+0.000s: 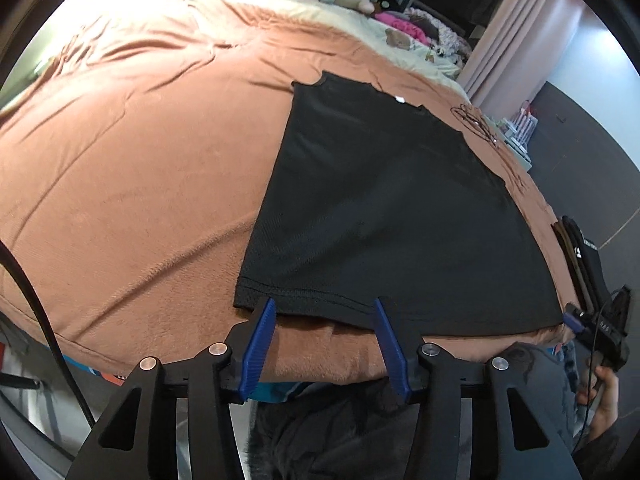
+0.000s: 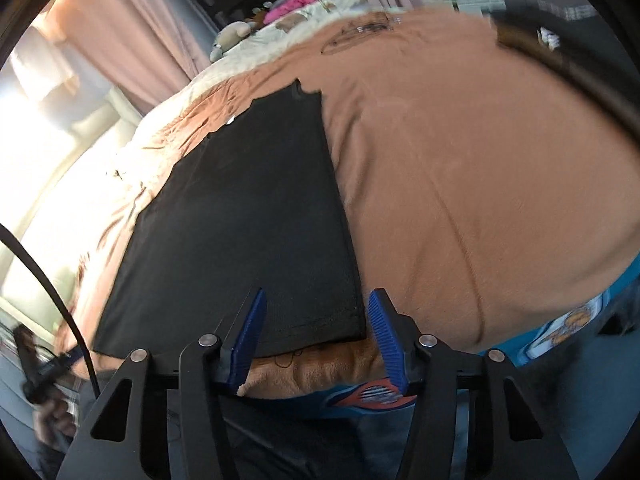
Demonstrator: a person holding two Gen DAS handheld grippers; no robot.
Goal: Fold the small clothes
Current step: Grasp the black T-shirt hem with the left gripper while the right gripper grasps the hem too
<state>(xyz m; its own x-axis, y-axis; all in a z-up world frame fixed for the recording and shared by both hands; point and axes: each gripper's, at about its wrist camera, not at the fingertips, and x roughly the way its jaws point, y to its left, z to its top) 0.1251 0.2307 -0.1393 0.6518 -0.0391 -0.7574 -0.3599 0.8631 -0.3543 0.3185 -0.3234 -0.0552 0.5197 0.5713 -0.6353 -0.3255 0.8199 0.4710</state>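
Black shirt (image 1: 384,208) runs lengthwise toward 12 o'clock; hem corners between half-spread jaws of left gripper (image 1: 325,308) and right gripper (image 2: 316,300), unpinched.

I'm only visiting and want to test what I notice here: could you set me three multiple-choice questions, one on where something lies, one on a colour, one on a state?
1. Where does the black T-shirt lie?
A. on the brown blanket
B. on the floor
C. on a hanger

2. What colour are the left gripper finger pads?
A. red
B. blue
C. white

3. How is the T-shirt lying?
A. rolled up
B. crumpled in a heap
C. spread flat

Answers:
1 A, brown blanket shows all around it.
2 B, both ribbed pads are blue.
3 C, its hem and side edges run straight.
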